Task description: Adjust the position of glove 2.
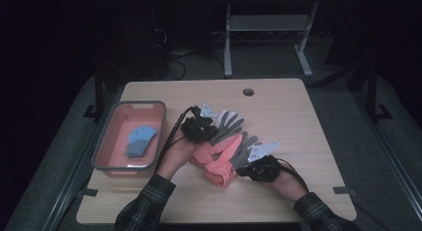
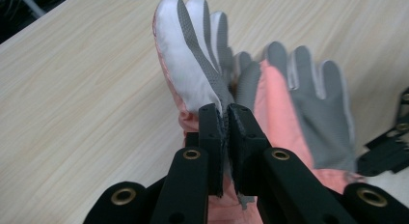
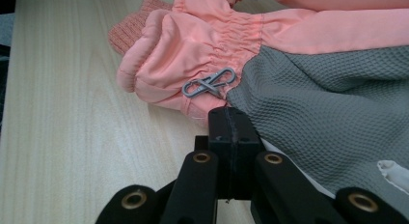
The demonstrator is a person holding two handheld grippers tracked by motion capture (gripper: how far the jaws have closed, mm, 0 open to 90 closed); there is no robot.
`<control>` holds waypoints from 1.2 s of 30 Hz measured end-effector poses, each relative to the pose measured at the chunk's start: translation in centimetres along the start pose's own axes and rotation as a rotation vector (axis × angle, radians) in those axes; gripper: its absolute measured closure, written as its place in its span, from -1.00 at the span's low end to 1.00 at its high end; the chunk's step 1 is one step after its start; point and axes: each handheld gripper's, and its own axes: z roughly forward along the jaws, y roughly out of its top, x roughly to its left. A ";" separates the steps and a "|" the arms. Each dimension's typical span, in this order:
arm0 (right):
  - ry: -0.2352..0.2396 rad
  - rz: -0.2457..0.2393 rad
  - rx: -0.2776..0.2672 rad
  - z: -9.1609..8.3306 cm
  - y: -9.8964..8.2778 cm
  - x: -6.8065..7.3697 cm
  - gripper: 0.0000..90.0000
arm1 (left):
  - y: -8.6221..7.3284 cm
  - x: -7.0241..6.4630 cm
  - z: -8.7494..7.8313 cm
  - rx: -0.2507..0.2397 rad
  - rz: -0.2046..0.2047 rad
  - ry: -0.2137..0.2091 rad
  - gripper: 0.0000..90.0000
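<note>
high view: i have a pair of pink and grey gloves (image 1: 225, 150) lying near the middle of the tabletop (image 1: 298, 121), a little toward my edge of it, fingers pointing toward the far edge. my left tool (image 1: 205, 127) sits at the left side of the pair, and in the left gripper view its jaws are pinched onto the edge of one glove (image 2: 193, 64), with fabric showing in the thin gap between them. my right tool (image 1: 253, 164) is at the right side of the pair, toward my edge. in the right gripper view its jaws are pressed tight together at the seam where the grey palm (image 3: 328, 108) meets the pink cuff (image 3: 193, 55); i judge a fold of fabric is nipped there, though i cannot see cloth between the pads. a small grey clip (image 3: 210, 84) lies on the cuff just beyond those jaws.

as i read it, the step is carrying the pair to the bin. to do it well i would lift both tools together and level, so neither glove slips, and keep the clip from snagging.

the pink bin (image 1: 107, 141) with a grey rim stands at the left edge of the tabletop, well apart from the gloves. inside it lies a blue glove (image 1: 140, 140), flat on the bottom, with room around it.
</note>
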 end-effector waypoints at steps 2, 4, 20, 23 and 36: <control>-0.003 -0.001 -0.008 0.2 0.1 -0.1 1.00 | 0.1 -0.5 0.0 -0.003 0.004 -0.005 0.87; -0.001 0.007 -0.006 0.3 0.2 -0.1 1.00 | 0.3 -1.3 0.0 -0.007 0.011 -0.009 0.87; -0.017 0.021 -0.012 0.5 0.6 0.0 1.00 | 0.1 -3.9 1.1 -0.022 0.046 -0.184 0.97; -0.019 0.022 -0.010 0.3 0.4 0.1 1.00 | -0.2 -3.9 1.7 -0.011 0.041 -0.227 0.98; -0.024 0.029 -0.004 -0.1 0.0 0.0 1.00 | -0.7 -3.4 2.4 -0.018 0.039 -0.215 0.91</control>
